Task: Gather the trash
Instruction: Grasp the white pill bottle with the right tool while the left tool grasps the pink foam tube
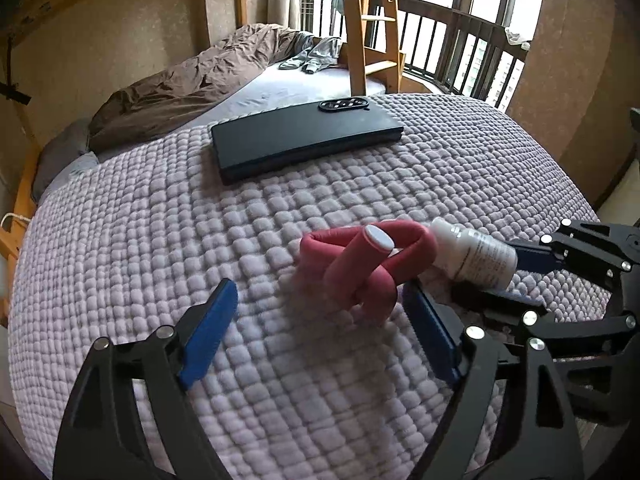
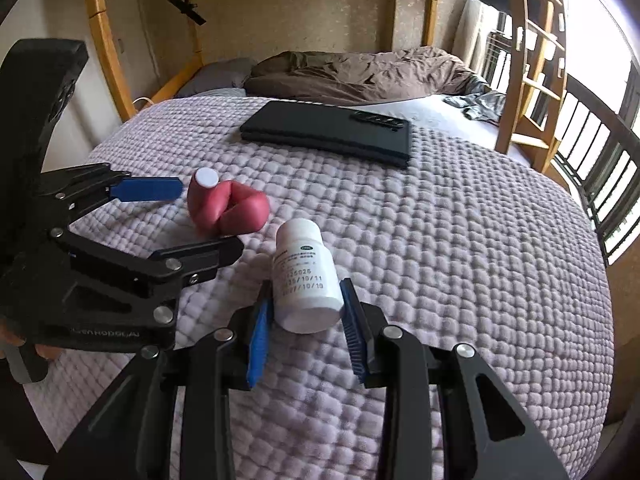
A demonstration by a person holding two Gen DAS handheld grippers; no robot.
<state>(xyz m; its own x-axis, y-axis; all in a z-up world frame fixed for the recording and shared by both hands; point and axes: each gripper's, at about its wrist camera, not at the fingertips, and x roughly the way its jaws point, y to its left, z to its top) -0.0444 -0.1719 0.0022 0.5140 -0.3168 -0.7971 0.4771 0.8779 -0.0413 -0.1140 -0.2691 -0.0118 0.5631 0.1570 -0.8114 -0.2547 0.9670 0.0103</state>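
A twisted pink foam roller [image 1: 362, 264] with a white end cap lies on the lilac quilted bedspread [image 1: 160, 248]; it also shows in the right wrist view [image 2: 226, 210]. A white pill bottle [image 2: 306, 276] lies on its side beside the roller, also in the left wrist view [image 1: 474, 254]. My left gripper [image 1: 320, 322] is open, its blue pads either side of the roller's near end. My right gripper [image 2: 306, 322] has its blue pads against both sides of the bottle's base.
A black folding phone [image 1: 306, 138] lies farther back on the bedspread, also in the right wrist view [image 2: 332, 130]. Behind are a brown duvet [image 2: 360, 74], a wooden bunk ladder [image 1: 370, 24] and a balcony railing [image 1: 460, 48].
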